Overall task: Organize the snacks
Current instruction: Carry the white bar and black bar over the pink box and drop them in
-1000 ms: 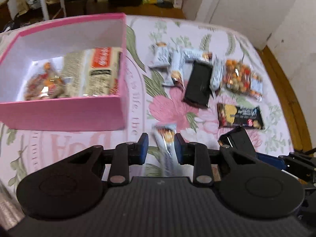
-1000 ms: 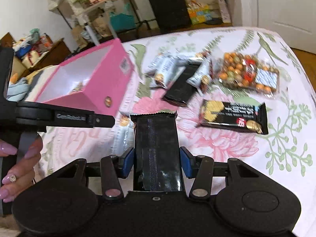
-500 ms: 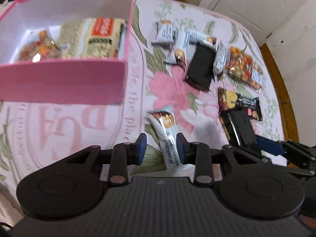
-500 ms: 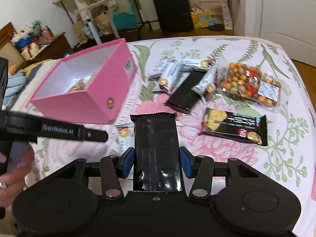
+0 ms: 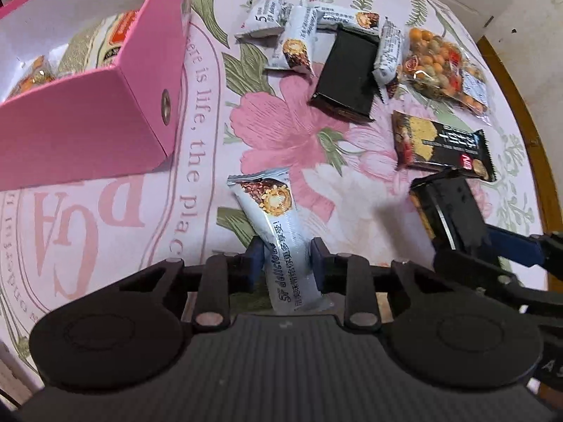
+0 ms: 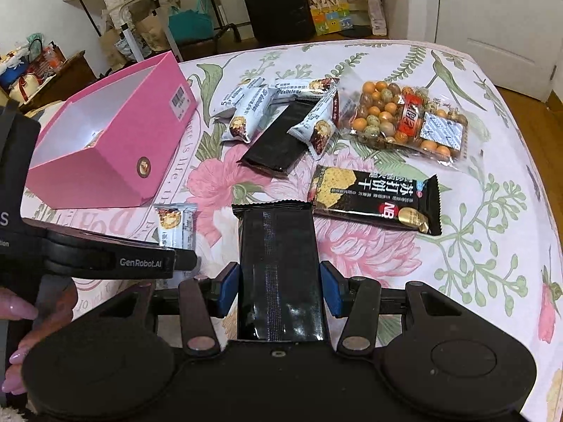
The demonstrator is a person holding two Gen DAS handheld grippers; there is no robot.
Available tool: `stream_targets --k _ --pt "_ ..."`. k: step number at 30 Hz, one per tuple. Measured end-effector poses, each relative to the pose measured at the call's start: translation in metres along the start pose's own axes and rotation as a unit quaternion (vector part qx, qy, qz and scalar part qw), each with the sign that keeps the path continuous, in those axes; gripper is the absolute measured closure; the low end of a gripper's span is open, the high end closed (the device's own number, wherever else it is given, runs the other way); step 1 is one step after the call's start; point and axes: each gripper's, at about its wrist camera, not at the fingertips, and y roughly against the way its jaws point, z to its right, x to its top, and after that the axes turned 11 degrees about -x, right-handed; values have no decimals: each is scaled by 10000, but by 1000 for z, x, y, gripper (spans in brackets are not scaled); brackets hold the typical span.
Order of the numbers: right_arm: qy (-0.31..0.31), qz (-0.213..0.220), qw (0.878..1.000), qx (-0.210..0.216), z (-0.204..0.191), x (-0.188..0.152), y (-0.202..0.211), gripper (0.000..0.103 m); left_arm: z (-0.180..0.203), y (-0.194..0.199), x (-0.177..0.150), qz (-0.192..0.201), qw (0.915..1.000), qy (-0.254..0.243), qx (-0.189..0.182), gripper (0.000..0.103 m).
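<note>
Left wrist view: left gripper [image 5: 285, 262] closing on a silver snack bar [image 5: 278, 232] lying on the floral cloth [image 5: 197, 161], near the pink box [image 5: 88, 130].

Right wrist view: right gripper [image 6: 278, 290] clamps a black packet [image 6: 278, 267] – other snacks lie beyond.

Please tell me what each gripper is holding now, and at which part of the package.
The left gripper is shut on the silver snack bar, near its lower end. The right gripper is shut on the black packet across its long side edges, about mid-length.
</note>
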Motion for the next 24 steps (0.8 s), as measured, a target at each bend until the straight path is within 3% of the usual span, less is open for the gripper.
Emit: stream_targets --k 6,16,19,24 --pt "-37 -5 9999 118 -4 -4 5 48 -2 14 -3 -22 10000 71 -22 76" --pt "322 -199 9984 422 -20 -2 20 48 -31 50 1 -417 9980 468 -129 76" --pt "568 -58 9965 615 -30 15 30 48 -51 80 14 -258 9975 617 -242 76" --pt "920 401 9922 745 -56 41 42 48 -79 129 27 185 9972 721 1 76"
